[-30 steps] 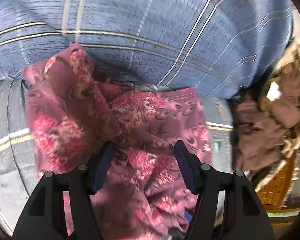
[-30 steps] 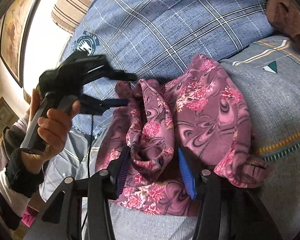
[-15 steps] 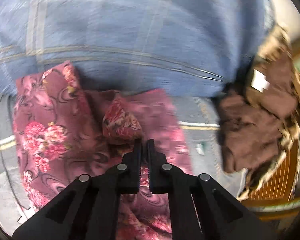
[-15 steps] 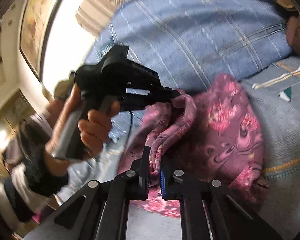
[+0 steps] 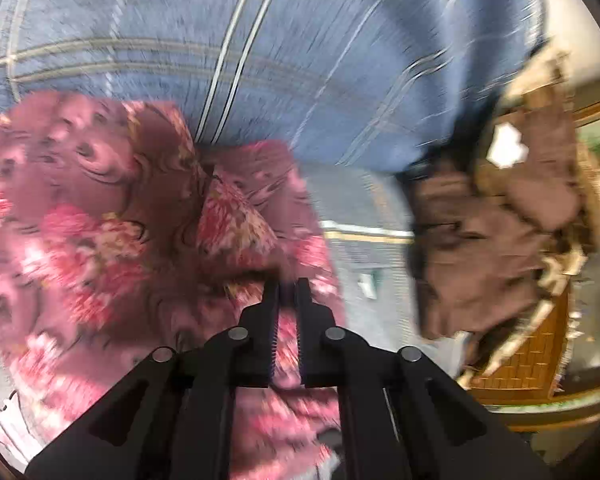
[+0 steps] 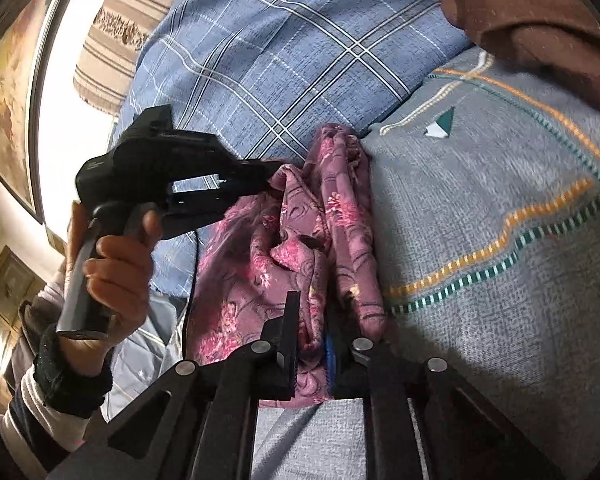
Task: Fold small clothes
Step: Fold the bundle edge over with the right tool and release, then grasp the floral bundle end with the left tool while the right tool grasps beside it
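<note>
A small pink floral garment [image 5: 100, 232] lies bunched on a grey blanket [image 6: 480, 216], against a blue plaid cushion [image 6: 284, 56]. My left gripper [image 5: 287, 292] is shut on a fold of the garment and lifts it; it also shows in the right wrist view [image 6: 270, 178], held by a hand, pinching the cloth's upper left edge. My right gripper [image 6: 312, 320] is shut on the garment's near edge [image 6: 312, 280], with cloth pinched between its jaws. The left wrist view is blurred by motion.
A brown cloth pile [image 5: 500, 232] lies to the right of the garment, also at the top right of the right wrist view [image 6: 532, 16]. A wooden furniture edge [image 5: 532, 360] stands beyond it. A framed picture [image 6: 8, 92] hangs on the wall at left.
Both grippers went from open to shut on the garment. They have since lifted and pulled it, so the cloth is drawn into a narrower, stretched bunch between them.
</note>
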Motion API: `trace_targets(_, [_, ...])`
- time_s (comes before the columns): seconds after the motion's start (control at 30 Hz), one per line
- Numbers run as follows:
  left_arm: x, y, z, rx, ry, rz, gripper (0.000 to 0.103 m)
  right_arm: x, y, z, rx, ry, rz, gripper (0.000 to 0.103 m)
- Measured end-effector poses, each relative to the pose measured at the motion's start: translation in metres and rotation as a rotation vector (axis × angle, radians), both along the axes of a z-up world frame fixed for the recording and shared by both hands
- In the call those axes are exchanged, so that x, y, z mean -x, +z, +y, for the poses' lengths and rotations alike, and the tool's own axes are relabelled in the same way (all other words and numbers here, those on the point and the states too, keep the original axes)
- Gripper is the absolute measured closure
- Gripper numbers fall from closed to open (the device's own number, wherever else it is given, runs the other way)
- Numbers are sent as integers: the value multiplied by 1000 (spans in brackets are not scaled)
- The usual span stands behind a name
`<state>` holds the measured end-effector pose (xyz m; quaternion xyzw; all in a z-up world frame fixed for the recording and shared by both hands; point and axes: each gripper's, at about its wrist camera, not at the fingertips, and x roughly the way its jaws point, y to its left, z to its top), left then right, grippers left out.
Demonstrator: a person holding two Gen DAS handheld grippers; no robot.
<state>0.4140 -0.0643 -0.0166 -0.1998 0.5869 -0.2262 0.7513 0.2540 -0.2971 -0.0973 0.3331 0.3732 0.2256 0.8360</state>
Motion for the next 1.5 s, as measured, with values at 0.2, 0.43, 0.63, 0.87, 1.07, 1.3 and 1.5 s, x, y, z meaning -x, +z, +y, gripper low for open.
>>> trace_targets(0.2, [40, 46, 79, -13, 80, -204, 41, -13, 58, -22, 108, -57, -141, 54])
trace_targets(0.43, [38, -19, 141, 56, 241, -39, 42, -127, 66, 56, 367, 164, -72, 46])
trace_targets(0.63, [43, -36, 133, 72, 225, -46, 41, -180, 40, 76, 519, 169, 2, 96])
trace_targets(0.87, [41, -36, 137, 84, 198, -58, 41, -176, 50, 33, 415, 3, 11, 86])
trace_targets(1.07, [34, -48, 145, 154, 254, -11, 41, -167, 57, 93, 373, 303, -9, 67])
trace_targets(1.3, [33, -51, 157, 176, 282, 9, 41, -194, 17, 120, 320, 344, 134, 77])
trace_targets(1.5, [46, -41, 167, 189, 274, -16, 41, -171, 56, 95, 254, 327, -36, 99])
